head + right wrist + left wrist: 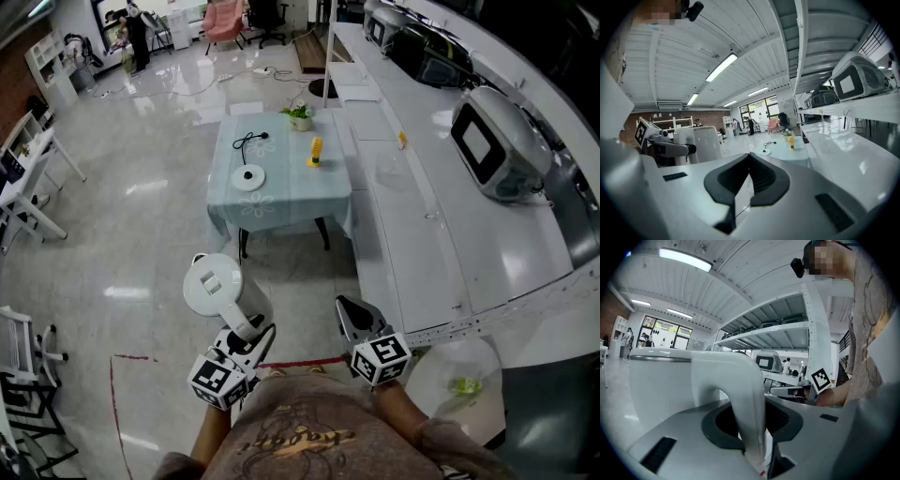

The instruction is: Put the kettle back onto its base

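Observation:
A white kettle (pixel 214 286) hangs in the air over the floor, well short of the table. My left gripper (pixel 246 337) is shut on its handle (pixel 740 394), which fills the space between the jaws; the kettle body (pixel 661 380) is just beyond. The round white base (pixel 248 177), with a black cord, lies on the light blue table (pixel 291 202) ahead. My right gripper (pixel 352 314) is held beside the left, shut, with nothing in it. The right gripper view (pixel 750 157) shows the kettle (pixel 698 140) at the left and the base (pixel 765 151) far ahead.
A yellow object (pixel 316 152) and a small potted plant (pixel 300 115) share the table. A long white counter (pixel 422 197) with machines (pixel 492 145) runs along the right. White chairs (pixel 28 202) stand at the left. A red tape line (pixel 131 358) marks the shiny floor.

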`<state>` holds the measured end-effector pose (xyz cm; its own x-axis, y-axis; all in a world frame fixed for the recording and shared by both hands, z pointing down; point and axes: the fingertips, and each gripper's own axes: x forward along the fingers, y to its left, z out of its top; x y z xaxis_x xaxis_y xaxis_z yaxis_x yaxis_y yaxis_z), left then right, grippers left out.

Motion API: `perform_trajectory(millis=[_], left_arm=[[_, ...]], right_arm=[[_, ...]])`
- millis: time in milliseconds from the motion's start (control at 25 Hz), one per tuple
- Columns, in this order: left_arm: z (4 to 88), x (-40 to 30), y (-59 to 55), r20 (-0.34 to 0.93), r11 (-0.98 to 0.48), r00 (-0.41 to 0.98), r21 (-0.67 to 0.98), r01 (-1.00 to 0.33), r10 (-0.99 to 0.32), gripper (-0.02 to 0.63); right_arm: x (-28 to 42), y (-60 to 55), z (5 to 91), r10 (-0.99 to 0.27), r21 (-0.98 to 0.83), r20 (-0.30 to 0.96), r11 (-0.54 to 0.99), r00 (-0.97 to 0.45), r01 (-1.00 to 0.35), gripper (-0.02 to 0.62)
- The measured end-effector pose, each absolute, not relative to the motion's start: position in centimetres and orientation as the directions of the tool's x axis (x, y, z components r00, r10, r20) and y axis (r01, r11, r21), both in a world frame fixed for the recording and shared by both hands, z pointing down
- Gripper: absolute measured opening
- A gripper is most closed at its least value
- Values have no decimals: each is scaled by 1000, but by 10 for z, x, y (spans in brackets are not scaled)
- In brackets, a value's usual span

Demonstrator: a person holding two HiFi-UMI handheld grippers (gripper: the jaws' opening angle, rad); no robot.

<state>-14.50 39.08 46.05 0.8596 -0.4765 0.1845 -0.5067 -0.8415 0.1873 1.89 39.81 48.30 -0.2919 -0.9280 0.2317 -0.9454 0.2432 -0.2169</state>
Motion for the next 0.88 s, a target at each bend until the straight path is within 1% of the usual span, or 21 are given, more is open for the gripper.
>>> perform_trajectory(millis=[360, 600, 880], left_arm=[[462, -135, 393, 196, -836, 852, 182, -518, -486, 129], [450, -119, 385, 165, -795, 827, 229, -562, -537, 129], [453, -103, 376, 160, -795, 820, 199, -572, -550, 129]], right_arm=[[31, 401, 483, -928, -235, 217, 252, -303, -939, -9], [44, 403, 495, -915, -235, 219, 289, -340, -928, -9], [67, 398, 507, -912, -262, 226, 283, -343, -923, -9]])
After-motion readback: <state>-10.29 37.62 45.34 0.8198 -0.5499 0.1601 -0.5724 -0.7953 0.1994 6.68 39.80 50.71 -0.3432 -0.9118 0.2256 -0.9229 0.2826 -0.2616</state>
